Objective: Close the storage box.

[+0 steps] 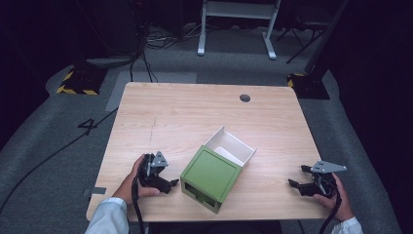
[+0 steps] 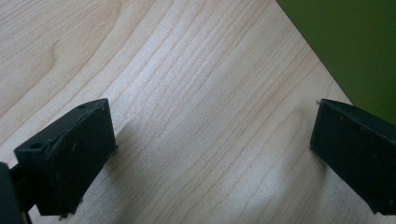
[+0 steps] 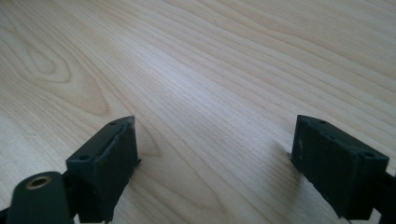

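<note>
A green box (image 1: 211, 177) lies near the front middle of the wooden table (image 1: 195, 112); a white drawer tray (image 1: 230, 145) is pulled out of its far side. My left gripper (image 1: 170, 184) rests on the table just left of the box, open and holding nothing. In the left gripper view the left gripper (image 2: 212, 154) has bare wood between its jaws and the green box wall (image 2: 355, 46) at the upper right. My right gripper (image 1: 294, 176) rests near the front right edge, open, well apart from the box. Wood alone lies between the jaws of the right gripper (image 3: 217, 158).
A round cable hole (image 1: 245, 98) sits near the table's far edge. Beyond the table are grey carpet, floor cables (image 1: 58, 151), a white desk frame (image 1: 238, 24) and stands with yellow-black striped bases (image 1: 78, 83).
</note>
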The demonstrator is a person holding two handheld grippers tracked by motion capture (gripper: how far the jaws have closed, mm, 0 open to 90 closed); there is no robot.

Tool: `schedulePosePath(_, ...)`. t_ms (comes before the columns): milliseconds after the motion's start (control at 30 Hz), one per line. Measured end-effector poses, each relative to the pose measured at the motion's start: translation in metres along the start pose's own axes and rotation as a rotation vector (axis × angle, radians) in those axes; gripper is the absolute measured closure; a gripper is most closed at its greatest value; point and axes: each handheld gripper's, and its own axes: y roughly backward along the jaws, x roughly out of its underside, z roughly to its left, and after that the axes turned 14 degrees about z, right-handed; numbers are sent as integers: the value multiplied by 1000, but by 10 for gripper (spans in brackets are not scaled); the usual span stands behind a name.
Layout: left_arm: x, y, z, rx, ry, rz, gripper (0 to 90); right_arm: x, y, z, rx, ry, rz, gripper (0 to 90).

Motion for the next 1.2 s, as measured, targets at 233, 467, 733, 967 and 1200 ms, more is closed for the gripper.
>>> schedulePosePath(233, 1, 1, -1, -1, 3, -1, 2, -2, 1, -2, 23, -6, 7, 163)
schedulePosePath(467, 2, 1, -4, -1, 1, 0, 3, -9, 1, -10, 31, -39, -19, 231)
schedulePosePath(733, 1, 1, -10, 11, -23, 1, 3, -41, 9, -9, 19, 6, -62, 250)
schedulePosePath(967, 0, 0, -14, 20, -35, 0, 1, -86, 16, -4, 9, 63, -92, 302)
schedulePosePath(1200, -3, -2, -17, 16, -28, 1, 0, -118, -7, 16, -21, 124, -34, 381)
